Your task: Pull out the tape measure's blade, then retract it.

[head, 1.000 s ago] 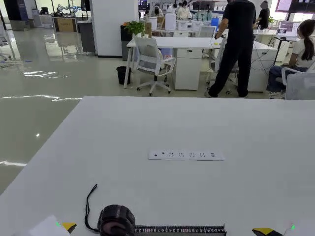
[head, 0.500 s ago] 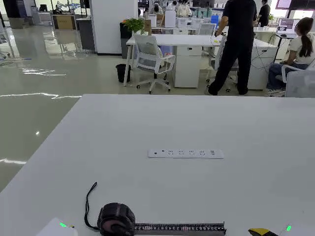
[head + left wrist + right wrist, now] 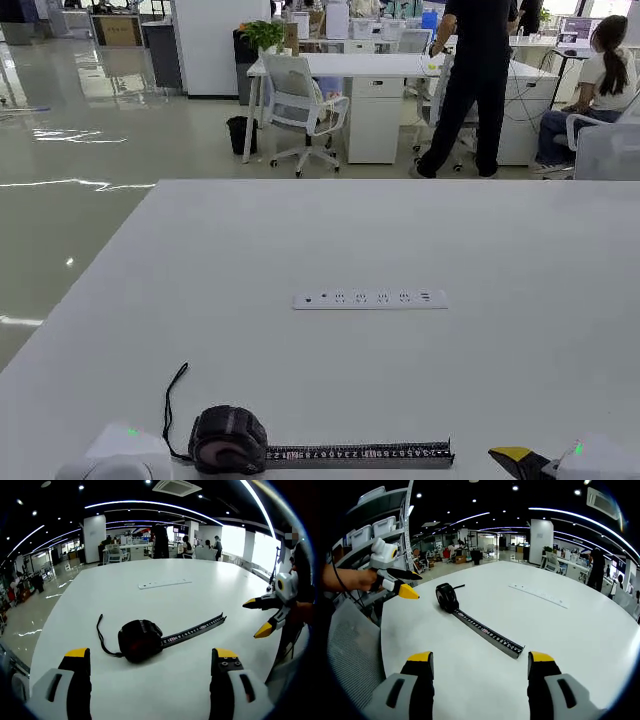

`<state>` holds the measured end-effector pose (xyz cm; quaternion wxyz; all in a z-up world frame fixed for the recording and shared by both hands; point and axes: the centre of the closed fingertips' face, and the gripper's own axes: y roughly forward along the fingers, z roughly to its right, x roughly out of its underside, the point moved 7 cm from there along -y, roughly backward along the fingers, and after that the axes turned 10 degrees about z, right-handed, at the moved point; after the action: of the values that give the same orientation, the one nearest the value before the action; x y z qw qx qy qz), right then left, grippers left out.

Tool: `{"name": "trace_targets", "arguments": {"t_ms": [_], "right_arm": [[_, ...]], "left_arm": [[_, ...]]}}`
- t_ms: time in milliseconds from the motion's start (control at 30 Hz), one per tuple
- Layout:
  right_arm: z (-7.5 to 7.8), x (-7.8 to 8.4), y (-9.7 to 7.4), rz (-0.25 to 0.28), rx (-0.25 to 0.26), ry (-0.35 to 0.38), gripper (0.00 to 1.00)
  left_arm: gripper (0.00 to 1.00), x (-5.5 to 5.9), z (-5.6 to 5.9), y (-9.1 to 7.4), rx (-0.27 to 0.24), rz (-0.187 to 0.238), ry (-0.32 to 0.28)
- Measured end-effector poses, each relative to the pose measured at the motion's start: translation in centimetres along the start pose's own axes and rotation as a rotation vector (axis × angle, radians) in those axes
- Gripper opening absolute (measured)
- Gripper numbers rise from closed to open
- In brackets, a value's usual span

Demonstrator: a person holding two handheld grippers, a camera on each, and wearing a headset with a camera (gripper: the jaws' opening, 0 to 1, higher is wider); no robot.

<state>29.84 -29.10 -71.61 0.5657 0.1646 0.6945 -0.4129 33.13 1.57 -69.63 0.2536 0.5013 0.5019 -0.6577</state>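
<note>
A black tape measure lies near the white table's front edge, with its blade pulled out to the right and a black strap trailing left. In the left gripper view the case sits just ahead of my open left gripper, which touches nothing. My right gripper is open too, a short way back from the blade's end. Each gripper shows in the other's view: the right gripper and the left gripper, both held above the table.
A white power strip lies mid-table beyond the tape. The white table stretches far ahead. Behind it are desks, an office chair, a standing person and a seated person.
The head camera has tilted down. Both grippers have risen into the bottom corners of the head view. The tape measure stays put with its blade out.
</note>
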Motion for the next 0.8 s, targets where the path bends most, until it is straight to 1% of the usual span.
{"name": "trace_targets", "arguments": {"t_ms": [33,167,200,267,433,500,667,733,800], "right_arm": [[0.1,0.1,0.1,-0.003,-0.013,-0.003,0.79],[0.6,0.3,0.4,-0.011,-0.053,-0.017,0.8],[0.7,0.4,0.5,-0.009,-0.063,-0.024,0.79],[0.9,0.6,0.7,-0.009,-0.087,-0.016,0.79],[1.7,0.9,1.2,-0.019,-0.146,-0.05,0.77],[2.2,0.9,1.4,-0.018,-0.159,-0.065,0.74],[3.3,1.1,1.9,-0.025,-0.217,-0.095,0.71],[3.9,1.2,2.2,-0.028,-0.231,-0.114,0.66],[4.5,1.2,2.5,-0.013,-0.241,-0.113,0.6]], "left_arm": [[0.99,0.0,0.0,0.1,-0.014,-0.001,-0.001],[0.99,-0.1,0.0,0.6,-0.043,-0.002,-0.002],[0.99,-0.1,0.0,0.7,-0.048,-0.003,-0.001],[0.99,-0.1,0.1,1.0,-0.054,-0.006,-0.006],[0.96,-0.1,0.1,2.0,-0.066,-0.017,-0.01],[0.96,-0.1,0.2,2.4,-0.07,-0.02,-0.009],[0.95,-0.1,0.2,3.2,-0.071,-0.027,-0.016],[0.94,-0.1,0.2,3.5,-0.081,-0.026,-0.019],[0.94,-0.1,0.1,3.8,-0.097,-0.023,-0.019]]}}
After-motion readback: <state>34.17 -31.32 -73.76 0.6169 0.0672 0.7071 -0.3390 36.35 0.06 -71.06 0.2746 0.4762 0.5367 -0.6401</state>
